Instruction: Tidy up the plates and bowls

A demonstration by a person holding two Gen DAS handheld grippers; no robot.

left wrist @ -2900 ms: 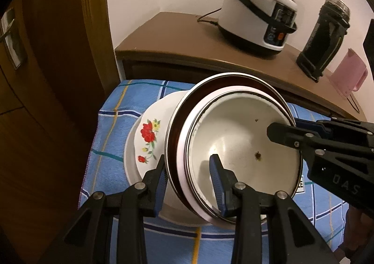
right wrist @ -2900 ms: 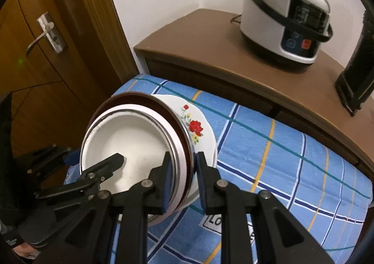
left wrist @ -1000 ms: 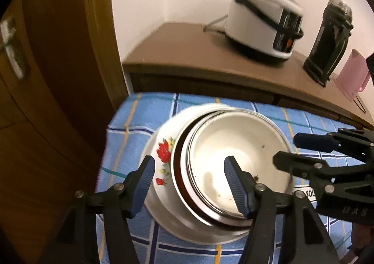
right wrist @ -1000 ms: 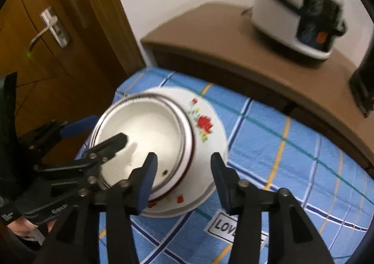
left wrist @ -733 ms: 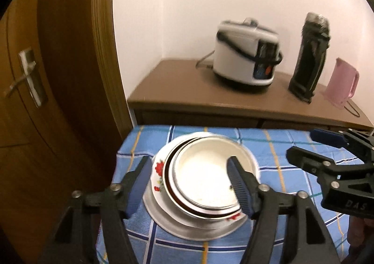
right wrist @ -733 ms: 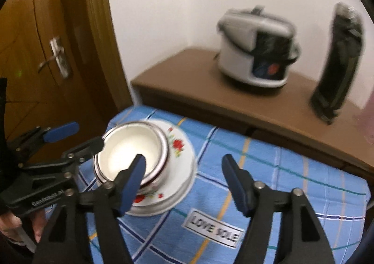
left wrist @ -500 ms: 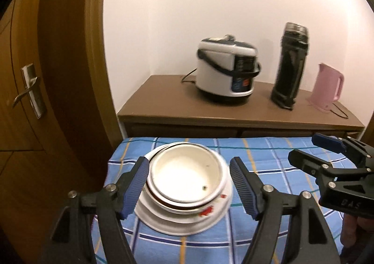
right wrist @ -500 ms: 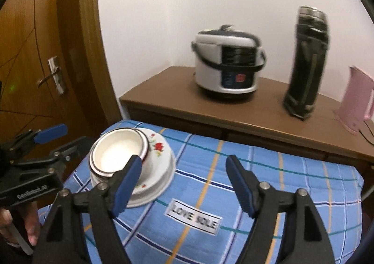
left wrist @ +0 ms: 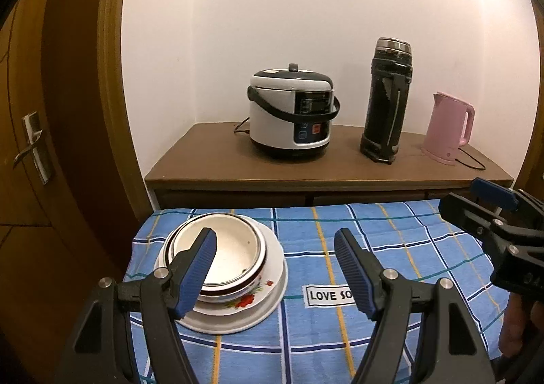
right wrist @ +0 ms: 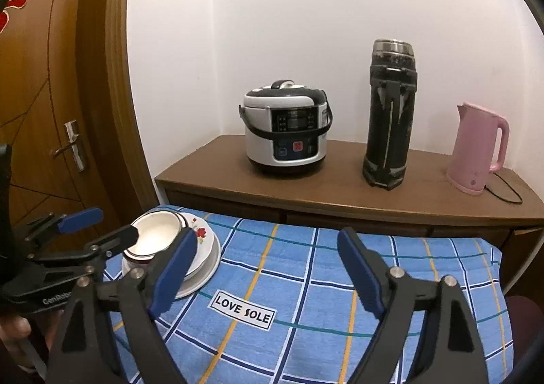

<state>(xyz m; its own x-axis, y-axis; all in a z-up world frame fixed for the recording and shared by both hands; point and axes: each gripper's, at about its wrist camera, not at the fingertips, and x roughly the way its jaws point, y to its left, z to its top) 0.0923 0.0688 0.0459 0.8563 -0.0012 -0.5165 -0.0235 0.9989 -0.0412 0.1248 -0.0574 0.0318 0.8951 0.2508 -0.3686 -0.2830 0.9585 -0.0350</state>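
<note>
The stacked bowls (left wrist: 217,258) on the floral plate (left wrist: 255,302) sit beyond both empty grippers, left (left wrist: 275,268) and right (right wrist: 268,268), whose jaws have just been spreading wide.

Left tool (left wrist: 275,268) spread wide, empty, stacked bowls (left wrist: 221,258) on checked cloth (left wrist: 374,241)

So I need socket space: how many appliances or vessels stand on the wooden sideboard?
3: rice cooker on the left, tall black flask in the middle, pink kettle on the right. No others show.
</note>
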